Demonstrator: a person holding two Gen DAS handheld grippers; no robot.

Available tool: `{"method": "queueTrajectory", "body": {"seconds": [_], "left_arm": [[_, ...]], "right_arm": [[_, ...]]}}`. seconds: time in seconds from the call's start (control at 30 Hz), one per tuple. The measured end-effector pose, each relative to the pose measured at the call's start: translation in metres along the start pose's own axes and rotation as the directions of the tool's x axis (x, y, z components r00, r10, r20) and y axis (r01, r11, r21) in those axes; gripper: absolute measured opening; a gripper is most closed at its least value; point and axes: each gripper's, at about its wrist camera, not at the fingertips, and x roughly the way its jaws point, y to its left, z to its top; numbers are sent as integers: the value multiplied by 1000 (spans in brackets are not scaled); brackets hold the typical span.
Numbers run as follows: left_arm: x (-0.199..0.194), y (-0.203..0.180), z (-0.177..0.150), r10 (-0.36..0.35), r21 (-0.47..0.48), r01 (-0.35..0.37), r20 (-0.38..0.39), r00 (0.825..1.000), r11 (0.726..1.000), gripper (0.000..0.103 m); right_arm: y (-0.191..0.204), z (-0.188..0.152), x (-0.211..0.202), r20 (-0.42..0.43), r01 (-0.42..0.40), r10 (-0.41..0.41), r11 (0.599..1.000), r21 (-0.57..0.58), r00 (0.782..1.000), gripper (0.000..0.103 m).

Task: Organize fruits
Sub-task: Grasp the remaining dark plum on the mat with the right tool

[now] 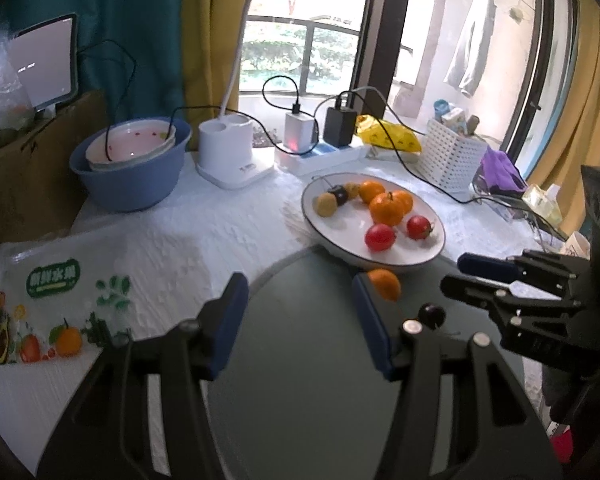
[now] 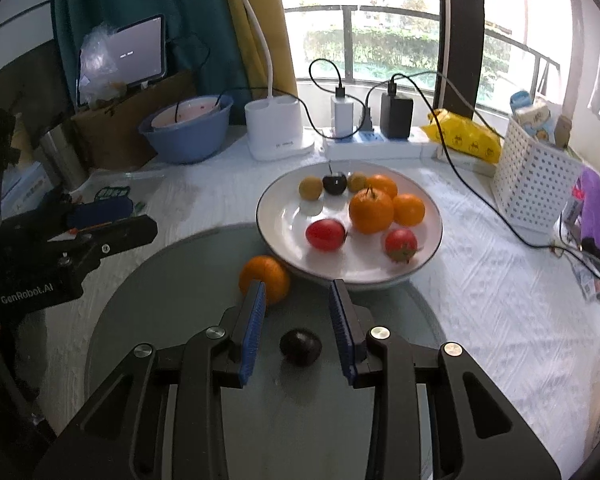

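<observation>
Right gripper (image 2: 296, 320): the two blue-padded fingers (image 2: 253, 330) stand apart with a clear gap and clamp nothing. A dark round fruit (image 2: 301, 347) lies on the grey-green tray (image 2: 140, 300) inside that gap, near the finger bases, touching neither pad. An orange (image 2: 265, 278) rests on the tray just beyond the left fingertip, partly hidden behind it and apart from the gap.

Left gripper (image 1: 298, 324): its fingers are also apart, wider than the right pair, and nothing lies between them; only bare tray surface shows in the gap. In the left wrist view the same orange sits directly behind the tip of the right-hand finger, and the dark fruit lies outside the fingers, to their right.

Beyond the tray, a white plate (image 2: 276, 220) overlaps the tray's far edge. It holds three oranges (image 2: 371, 211), two red tomato-like fruits (image 2: 326, 234), two small yellow-brown fruits (image 2: 311, 188) and one dark stemmed fruit (image 2: 335, 183), all well ahead of both fingertip pairs.

Farther back on the white tablecloth (image 2: 480, 300) stand a blue basin (image 2: 186, 136) with bowls, a white lamp base (image 2: 276, 130), chargers on a power strip (image 2: 374, 146), a yellow bag (image 2: 466, 136) and a white perforated basket (image 2: 534, 188). The window (image 2: 380, 32) is behind.
</observation>
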Motion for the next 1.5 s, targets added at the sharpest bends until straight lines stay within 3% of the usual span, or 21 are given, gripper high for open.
{"method": "queueTrajectory", "body": {"seconds": [0.23,0.33,0.9,1.13,1.5], "left_arm": [[1,-3,-15,0,7,1,-20,1000,1000,56],[4,-2,-21,0,5,0,-36,999,1000,56],[14,5,-30,1,-10,-1,-66,998,1000,56],[21,0,-28,6,-2,-6,-79,997,1000,56],[28,-15,-23,17,20,-15,-92,996,1000,56]], "right_arm": [[3,-16,5,-27,4,-4,1000,21,1000,35],[4,-21,9,-38,7,-6,999,33,999,42],[-4,-28,35,-95,57,-49,995,81,994,42],[-1,-28,36,-91,38,-33,998,50,995,31],[-13,-26,24,-57,16,-13,999,45,998,30]]}}
